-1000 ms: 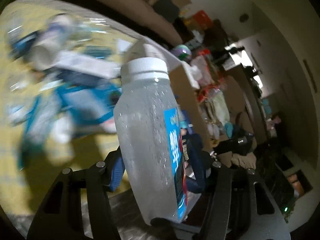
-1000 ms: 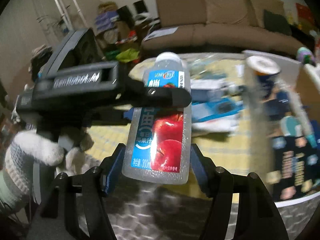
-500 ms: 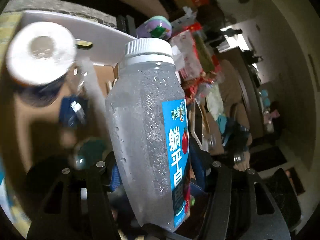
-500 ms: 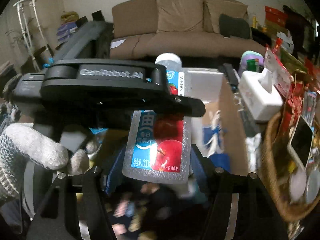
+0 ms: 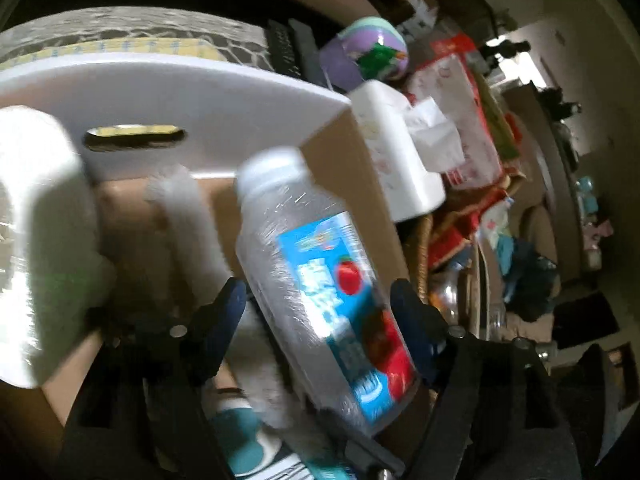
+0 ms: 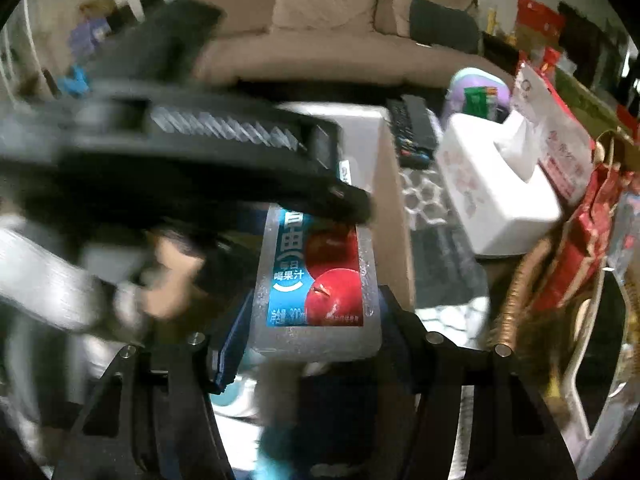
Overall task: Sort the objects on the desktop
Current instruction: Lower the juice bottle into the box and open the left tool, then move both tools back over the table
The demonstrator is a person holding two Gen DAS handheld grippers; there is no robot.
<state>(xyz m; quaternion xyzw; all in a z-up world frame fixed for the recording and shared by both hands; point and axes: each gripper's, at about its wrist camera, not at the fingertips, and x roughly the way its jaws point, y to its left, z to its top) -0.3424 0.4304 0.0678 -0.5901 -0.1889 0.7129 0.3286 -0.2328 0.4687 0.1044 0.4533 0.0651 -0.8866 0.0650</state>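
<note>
A clear juice bottle [image 5: 320,280] with a white cap and a blue label with red apples tilts left between the fingers of my left gripper [image 5: 320,312], over the open cardboard box [image 5: 344,168]. The left fingers stand wide of the bottle and it is blurred. In the right wrist view the same bottle [image 6: 316,280] sits between the fingers of my right gripper [image 6: 316,344], which press on its lower sides. The left gripper's black body [image 6: 180,160] crosses above the bottle there and hides its cap.
The box has a white flap [image 5: 180,92] with a handle slot and holds a white roll [image 5: 36,240] and other items. A white tissue box [image 6: 496,192], a purple ball [image 5: 364,52], a remote [image 6: 412,128], a wicker basket [image 6: 516,312] and red snack packs [image 6: 576,248] lie to the right.
Both grippers carried the bottle from over the yellow mat to over the box. The left fingers have spread apart and the bottle has tilted in the left view.
</note>
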